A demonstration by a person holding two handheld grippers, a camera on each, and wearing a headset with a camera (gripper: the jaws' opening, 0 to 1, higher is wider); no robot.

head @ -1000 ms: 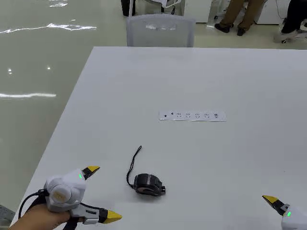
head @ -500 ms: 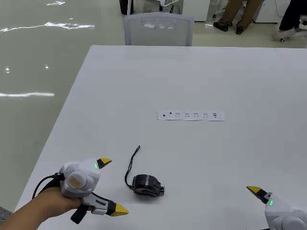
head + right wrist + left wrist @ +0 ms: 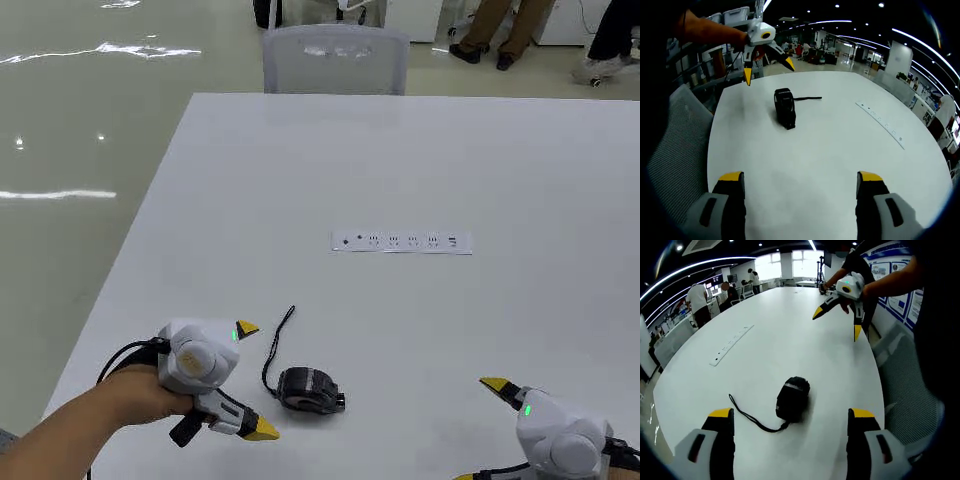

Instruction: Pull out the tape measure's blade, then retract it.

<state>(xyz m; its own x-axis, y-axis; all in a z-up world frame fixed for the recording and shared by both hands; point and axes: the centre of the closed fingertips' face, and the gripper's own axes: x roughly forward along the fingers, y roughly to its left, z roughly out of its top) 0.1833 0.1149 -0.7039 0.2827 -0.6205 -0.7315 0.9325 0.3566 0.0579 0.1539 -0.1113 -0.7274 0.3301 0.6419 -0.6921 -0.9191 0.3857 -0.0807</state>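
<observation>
Tape measure (image 3: pixel 311 389), rounded black case, thin cord (image 3: pixel 279 330), on smooth white table (image 3: pixel 400 170)

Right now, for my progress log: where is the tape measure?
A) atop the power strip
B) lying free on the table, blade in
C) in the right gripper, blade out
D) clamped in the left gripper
B: the tape measure lies on the table, no blade drawn, apart from the open left gripper and right gripper.

We can read no text anywhere; the posters (image 3: pixel 899 302) at two o'clock are too blurred.
</observation>
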